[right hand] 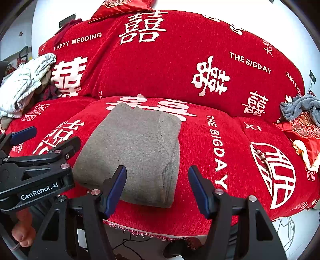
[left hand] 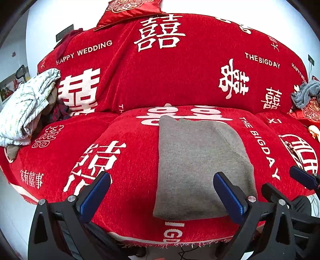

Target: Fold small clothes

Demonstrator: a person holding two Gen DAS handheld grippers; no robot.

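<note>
A grey garment, folded into a thick rectangle, lies flat on the middle seat cushion of a sofa under a red cover. My left gripper hovers open over the garment's near left corner, one finger over the red cover and the other over the grey cloth. My right gripper is open above the garment's near right edge, with nothing pressed between its pads. Each gripper also shows in the other's view: the right gripper at the right edge, the left gripper at the left.
A heap of white patterned clothes sits on the left seat. A blue-grey cloth lies on a red embroidered cushion at the right. Another red cushion tops the backrest. A hand holds the left gripper.
</note>
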